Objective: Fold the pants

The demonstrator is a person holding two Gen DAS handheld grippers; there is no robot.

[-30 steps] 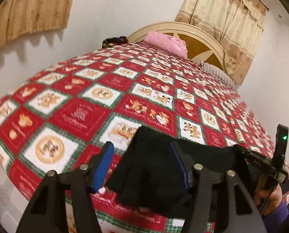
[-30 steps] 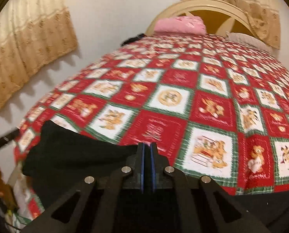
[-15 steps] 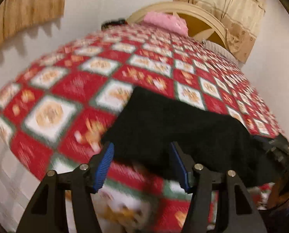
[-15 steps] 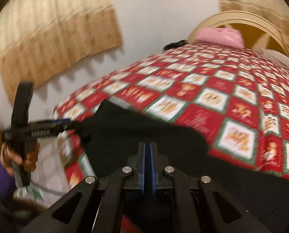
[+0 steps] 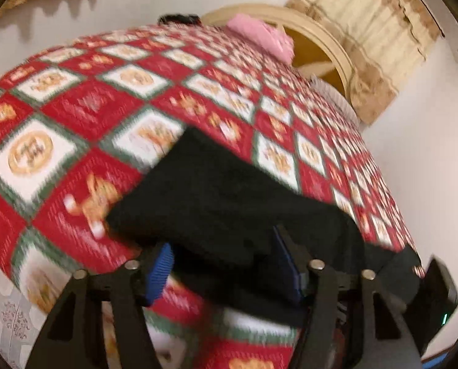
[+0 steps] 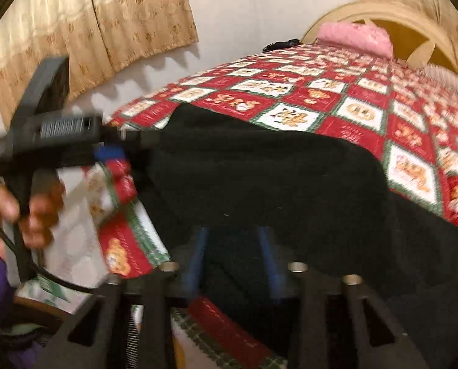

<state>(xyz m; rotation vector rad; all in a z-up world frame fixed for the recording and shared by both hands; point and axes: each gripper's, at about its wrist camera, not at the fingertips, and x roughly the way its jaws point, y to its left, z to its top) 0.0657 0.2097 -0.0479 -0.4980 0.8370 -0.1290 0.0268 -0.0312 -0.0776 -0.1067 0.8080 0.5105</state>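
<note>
The black pants [image 5: 229, 203] lie folded on the near corner of my bed, on the red, white and green patchwork quilt [image 5: 84, 113], their near edge hanging toward me over the bed's edge. My left gripper [image 5: 225, 267] sits at that near edge with its blue pads apart; the jaws have just been closing, and dark cloth lies between them, but I cannot tell whether the pads press on it. My right gripper [image 6: 233, 255] has just been opening; its pads stand a little apart with black fabric between them, no longer pinched tight. In the right wrist view my left hand [image 6: 22, 212] holds its tool's handle at the left. A pink pillow [image 6: 355, 38] rests far off by the headboard [image 6: 392, 15].
</note>
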